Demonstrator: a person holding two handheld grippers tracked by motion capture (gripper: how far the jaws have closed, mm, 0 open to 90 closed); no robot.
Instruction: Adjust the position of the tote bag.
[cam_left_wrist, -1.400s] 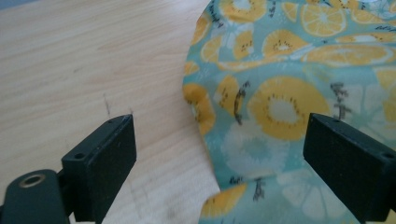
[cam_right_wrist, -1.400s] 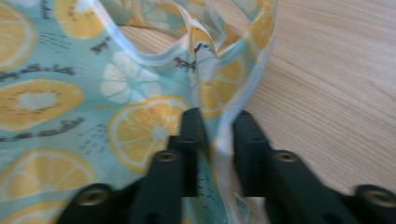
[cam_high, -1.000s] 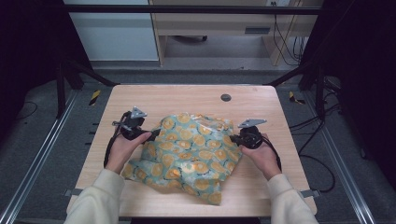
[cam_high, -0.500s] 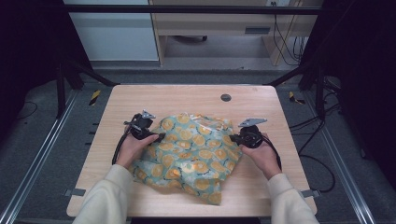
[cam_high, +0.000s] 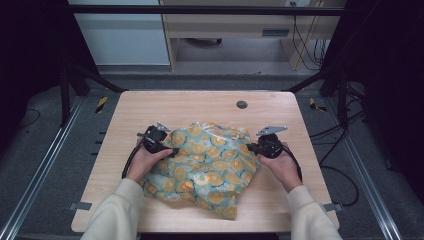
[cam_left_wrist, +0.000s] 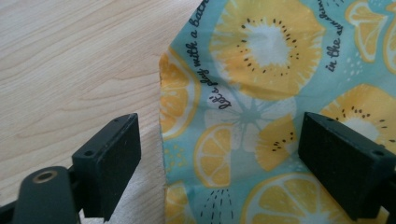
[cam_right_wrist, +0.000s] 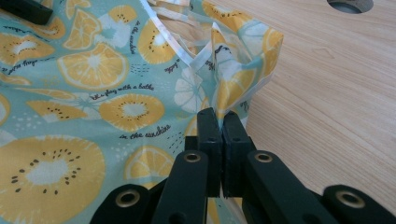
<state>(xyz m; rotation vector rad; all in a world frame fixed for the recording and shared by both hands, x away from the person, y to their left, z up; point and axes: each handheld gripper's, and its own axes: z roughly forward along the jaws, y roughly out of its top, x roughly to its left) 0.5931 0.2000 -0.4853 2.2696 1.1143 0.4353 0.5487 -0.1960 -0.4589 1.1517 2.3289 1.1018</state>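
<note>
Currently, surroundings: a light wooden table (cam_high: 150, 110) carries the work; a small round dark grommet (cam_high: 242, 104) sits in its far edge, well apart from both tools.
Obstructions: nothing lies between the tools and the cloth; a white hem strip (cam_right_wrist: 180, 42) runs loose across the far folds.
Work item: a crumpled teal cloth printed with yellow citrus slices (cam_high: 207, 165) lies at the table's centre and reaches toward the near edge.
Left tool: the left black two-jaw gripper (cam_high: 170, 150) hovers at the cloth's left border.
Left jaws: spread wide; in the left gripper view (cam_left_wrist: 219, 154) one jaw stands over bare wood, the other over the print, with the cloth edge between them.
Right tool: the right black two-jaw gripper (cam_high: 250, 147) meets the cloth's right border.
Right jaws: closed tight; in the right gripper view (cam_right_wrist: 223, 128) they pinch a raised fold of cloth beside bare wood.
Hands: each grips its tool from the near side.
</note>
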